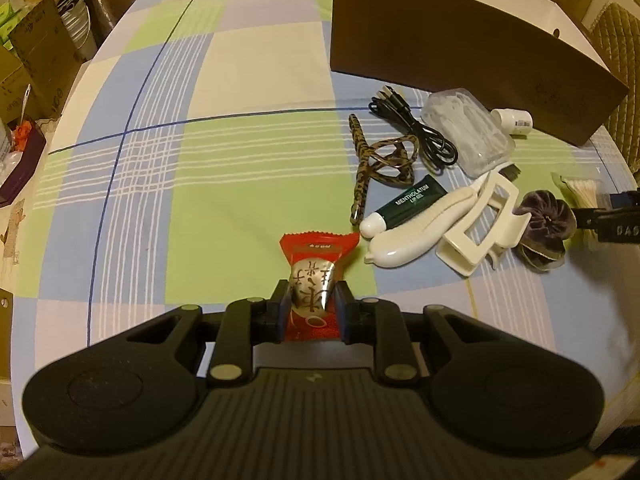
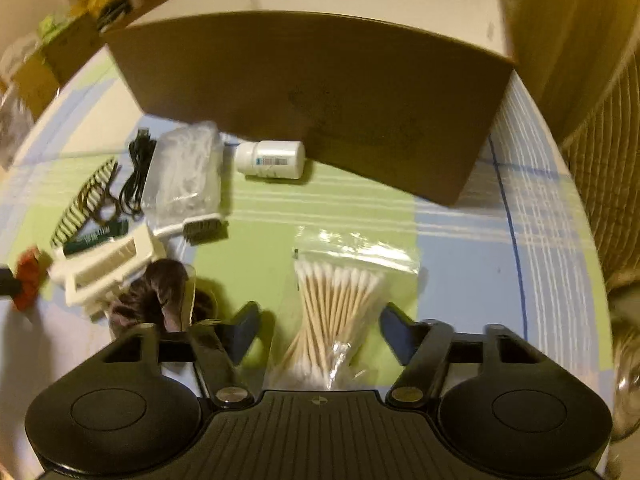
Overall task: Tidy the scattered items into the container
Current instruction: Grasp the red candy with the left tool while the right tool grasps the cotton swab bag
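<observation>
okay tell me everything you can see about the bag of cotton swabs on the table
The bag of cotton swabs is a clear, crinkly zip-top plastic pouch lying flat on the checked tablecloth, in front of the brown box. Inside is a bundle of pale wooden-looking sticks with white cotton tips, fanned out toward the box. The right claw is open, one finger on either side of the bag's near end, not clamped on it. Nothing else touches the bag.

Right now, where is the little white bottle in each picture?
Left wrist view: the white bottle lies upper right, against the brown box.
Right wrist view: the white bottle lies centre left, just below the box's front wall.
Shared landmark: the clear bag of floss picks beside it.
</observation>
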Motion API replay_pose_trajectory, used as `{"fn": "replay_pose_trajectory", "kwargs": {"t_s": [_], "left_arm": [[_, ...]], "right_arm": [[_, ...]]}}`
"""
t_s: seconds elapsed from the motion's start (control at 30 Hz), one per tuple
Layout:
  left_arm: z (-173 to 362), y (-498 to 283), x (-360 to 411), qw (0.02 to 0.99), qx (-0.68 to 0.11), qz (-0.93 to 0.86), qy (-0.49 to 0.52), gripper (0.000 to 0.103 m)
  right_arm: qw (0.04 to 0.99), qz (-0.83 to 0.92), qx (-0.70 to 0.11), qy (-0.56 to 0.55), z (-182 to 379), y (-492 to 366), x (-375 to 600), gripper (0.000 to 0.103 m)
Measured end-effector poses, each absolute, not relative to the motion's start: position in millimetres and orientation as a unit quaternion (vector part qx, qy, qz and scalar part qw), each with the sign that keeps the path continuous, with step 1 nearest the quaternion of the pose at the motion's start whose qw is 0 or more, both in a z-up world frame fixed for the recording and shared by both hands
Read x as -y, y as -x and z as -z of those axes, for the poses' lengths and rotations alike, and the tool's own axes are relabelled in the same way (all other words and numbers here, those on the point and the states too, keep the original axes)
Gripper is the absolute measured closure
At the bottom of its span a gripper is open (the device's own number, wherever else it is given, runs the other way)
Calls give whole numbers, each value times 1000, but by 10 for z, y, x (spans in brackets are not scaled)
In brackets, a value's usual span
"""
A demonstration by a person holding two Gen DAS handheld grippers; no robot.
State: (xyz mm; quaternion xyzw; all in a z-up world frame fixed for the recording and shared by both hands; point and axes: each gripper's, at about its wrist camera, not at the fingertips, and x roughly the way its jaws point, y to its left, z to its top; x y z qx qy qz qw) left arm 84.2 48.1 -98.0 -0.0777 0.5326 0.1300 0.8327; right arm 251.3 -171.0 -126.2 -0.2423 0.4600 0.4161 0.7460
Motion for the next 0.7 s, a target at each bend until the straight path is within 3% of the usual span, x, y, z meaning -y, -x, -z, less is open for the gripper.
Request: {"fn": "replay_pose_trajectory", "kwargs": {"t_s": [0.03, 0.07, 0.17, 0.27, 0.4, 0.57, 0.67, 0.7], "left_arm": [[980, -843, -469, 832, -533, -132, 75, 84], [980, -846, -450, 832, -533, -132, 71, 83], [996, -859, -413, 831, -536, -134, 64, 77], [1033, -892, -395, 829, -536, -144, 64, 75], [1099, -923, -407, 827, -539, -148, 61, 75], [1163, -944, -421, 824, -547, -141, 56, 79], [1158, -941, -409, 826, -545, -131, 47, 81], [1151, -936, -413, 827, -545, -129, 46, 81]], "right_arm": [[745, -420, -453, 252, 1258, -2495, 1704, 53], [743, -425, -450, 254, 1249, -2487, 1708, 63], [734, -439, -446, 263, 1238, -2490, 1706, 70], [729, -448, -445, 264, 1244, -2519, 1709, 70], [722, -460, -455, 244, 1256, -2558, 1726, 58], [728, -457, -448, 246, 1272, -2522, 1709, 57], [734, -451, -435, 262, 1275, -2465, 1693, 79], [734, -448, -440, 258, 1273, -2462, 1694, 80]]}}
